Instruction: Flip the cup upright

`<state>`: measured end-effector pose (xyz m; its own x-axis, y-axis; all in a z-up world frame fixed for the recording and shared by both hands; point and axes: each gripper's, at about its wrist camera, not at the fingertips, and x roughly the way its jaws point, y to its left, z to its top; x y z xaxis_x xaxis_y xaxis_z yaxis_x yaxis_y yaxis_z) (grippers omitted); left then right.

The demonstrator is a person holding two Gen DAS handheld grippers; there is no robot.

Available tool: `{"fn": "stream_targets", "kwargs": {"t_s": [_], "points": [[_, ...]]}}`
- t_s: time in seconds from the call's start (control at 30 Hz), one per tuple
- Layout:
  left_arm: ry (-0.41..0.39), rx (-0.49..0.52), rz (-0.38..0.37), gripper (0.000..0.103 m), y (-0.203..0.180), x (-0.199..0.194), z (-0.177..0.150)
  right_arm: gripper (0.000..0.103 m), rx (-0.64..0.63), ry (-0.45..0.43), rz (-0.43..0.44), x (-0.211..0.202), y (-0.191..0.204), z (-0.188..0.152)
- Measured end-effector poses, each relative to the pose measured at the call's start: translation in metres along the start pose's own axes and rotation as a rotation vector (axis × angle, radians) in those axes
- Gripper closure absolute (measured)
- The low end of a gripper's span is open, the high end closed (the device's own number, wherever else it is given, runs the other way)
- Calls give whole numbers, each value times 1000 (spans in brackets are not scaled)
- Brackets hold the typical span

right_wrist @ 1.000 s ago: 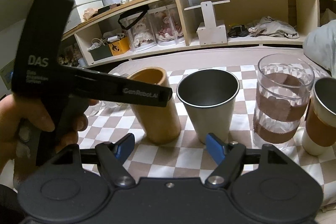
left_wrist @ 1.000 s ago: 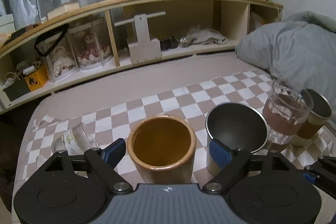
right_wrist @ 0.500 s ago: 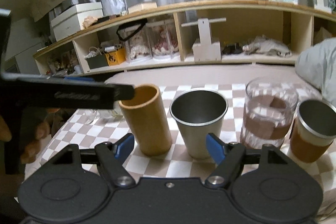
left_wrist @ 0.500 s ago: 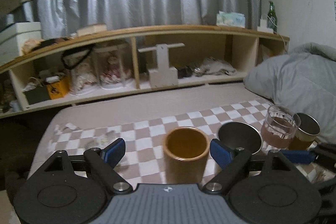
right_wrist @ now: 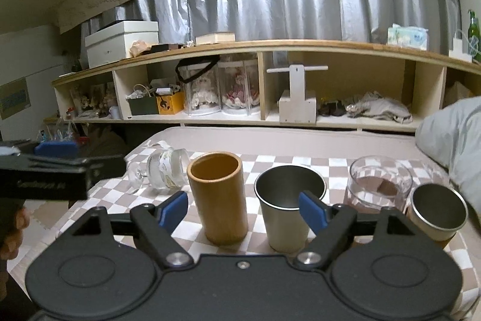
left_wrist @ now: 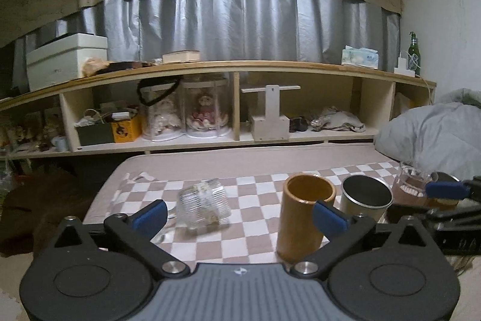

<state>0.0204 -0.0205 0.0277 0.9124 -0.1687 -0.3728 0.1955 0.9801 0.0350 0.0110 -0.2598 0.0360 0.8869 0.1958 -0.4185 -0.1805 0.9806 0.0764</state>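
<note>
Checkered cloth [left_wrist: 252,226] on the bed is carrying the cups; I am hovering with both jaws released.
Glass cup [left_wrist: 205,204] is lying on its side left of the bamboo cup [right_wrist: 218,197]; I am aiming the left gripper [left_wrist: 239,214] to straddle its ribbed body squarely, avoiding slippage.

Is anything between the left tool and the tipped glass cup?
Nothing visible. The glass cup lies on its side on the checkered cloth, just beyond the open left tool; the bamboo cup stands off to its right.
</note>
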Motion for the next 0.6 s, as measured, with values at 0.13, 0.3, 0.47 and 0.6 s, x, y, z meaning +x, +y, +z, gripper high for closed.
{"fn": "stream_targets", "kwargs": {"t_s": [0.13,0.3,0.47,0.6], "points": [[-7,0,11,0,2,-7,-9,16,-15,-9,-47,-7,0,-5],[0,7,8,0,0,-11,-21,6,-44,-20,-100,-16,-1,-15],[1,11,24,0,-1,-12,-29,1,-56,-17,-133,-21,-1,-22],[-1,1,24,0,1,-13,-35,0,-65,-17,-151,-20,-1,-26]]}}
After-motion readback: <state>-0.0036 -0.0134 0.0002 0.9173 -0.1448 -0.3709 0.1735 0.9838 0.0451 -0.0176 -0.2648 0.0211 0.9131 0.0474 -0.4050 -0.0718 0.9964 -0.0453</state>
